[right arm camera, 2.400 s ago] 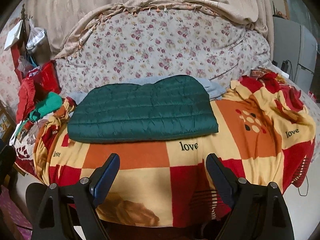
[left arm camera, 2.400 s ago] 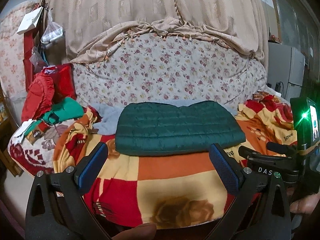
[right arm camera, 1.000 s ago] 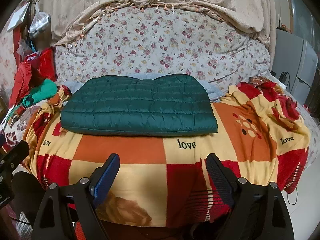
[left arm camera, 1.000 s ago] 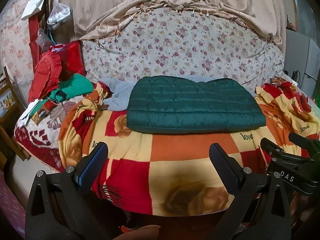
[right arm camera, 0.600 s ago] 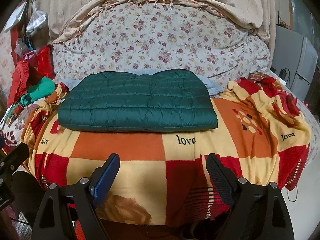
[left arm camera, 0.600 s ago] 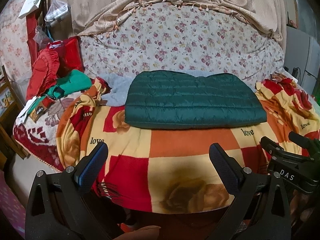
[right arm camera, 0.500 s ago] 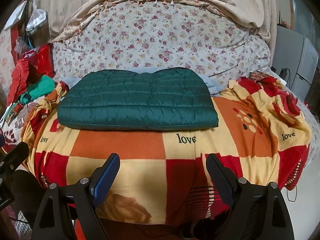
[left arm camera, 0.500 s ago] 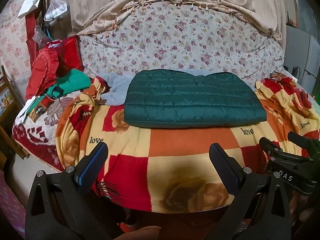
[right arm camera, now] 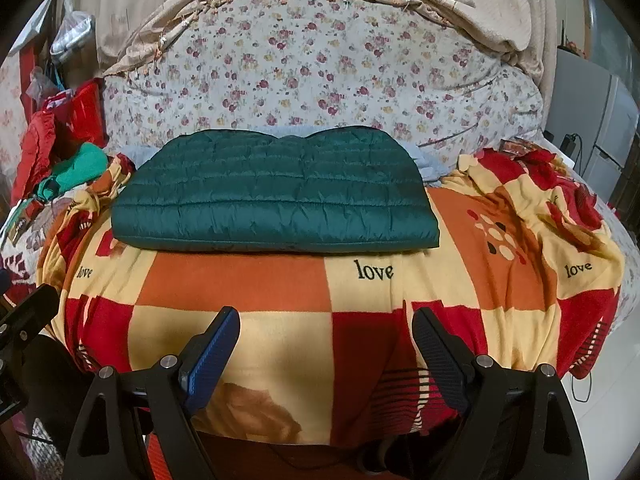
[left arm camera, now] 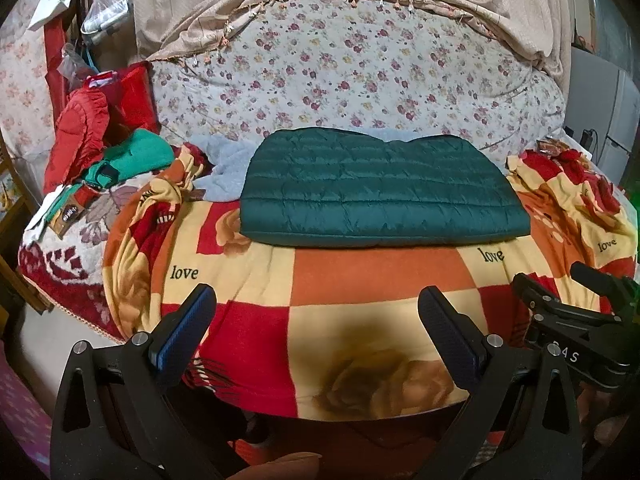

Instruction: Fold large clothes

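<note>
Green quilted nylon marks the jacket [left arm camera: 380,188], laid folded on the blanket [right arm camera: 240,280] toward the quilt [right arm camera: 320,72]. It is judged light, puffy and slippery; its near corners are best pinched. Left gripper [left arm camera: 316,332] and right gripper [right arm camera: 324,348] are held wide and empty, with bare blanket in front.

Checkered blanket [left arm camera: 360,280] covers the bed, bearing a folded green jacket [right arm camera: 276,196].

Both hand-held grippers farther from jacket [left arm camera: 380,188]

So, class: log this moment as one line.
left gripper: open, empty | right gripper: open, empty | green jacket: folded on checked blanket
</note>
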